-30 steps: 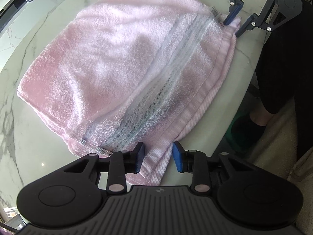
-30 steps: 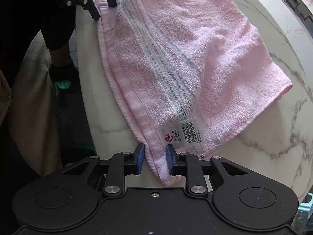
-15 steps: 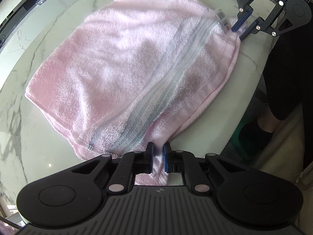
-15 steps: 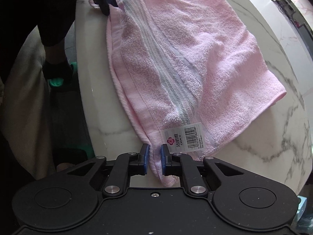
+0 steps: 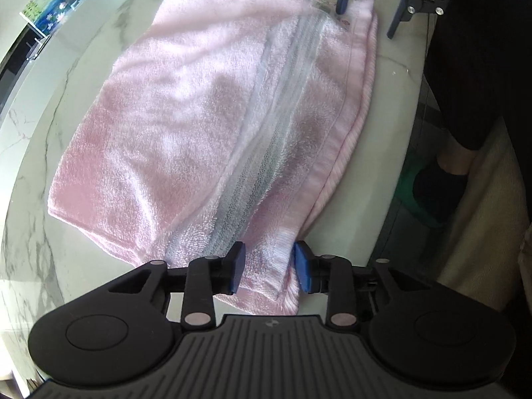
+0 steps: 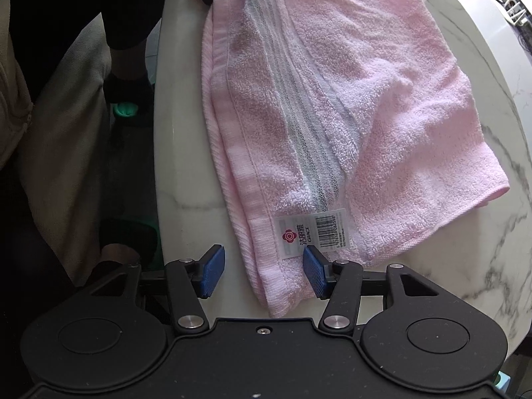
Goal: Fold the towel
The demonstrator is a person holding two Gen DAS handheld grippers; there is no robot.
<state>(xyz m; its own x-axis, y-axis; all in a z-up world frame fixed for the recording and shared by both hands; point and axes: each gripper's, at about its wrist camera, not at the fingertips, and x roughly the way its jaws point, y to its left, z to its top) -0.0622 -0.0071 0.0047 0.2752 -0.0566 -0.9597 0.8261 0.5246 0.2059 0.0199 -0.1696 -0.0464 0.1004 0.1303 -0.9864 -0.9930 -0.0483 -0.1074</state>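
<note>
Both grippers, left (image 5: 267,271) and right (image 6: 262,271), were opening their jaws, releasing corners of the folded pink terry towel (image 5: 206,126) so it rested flat on the marble surface (image 6: 498,76).

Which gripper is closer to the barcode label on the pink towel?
Right. The right gripper straddles the towel corner bearing the barcode label, jaws opening. The left gripper sits at the opposite corner of that edge, jaws also opening.

White label (image 6: 311,232) sewn at the near hemmed corner of the pink towel (image 6: 382,106): red flower emblem, Chinese characters too small to read with certainty, the word "GRACE", and a barcode whose digits, beginning with 6, are too small to read fully.
</note>
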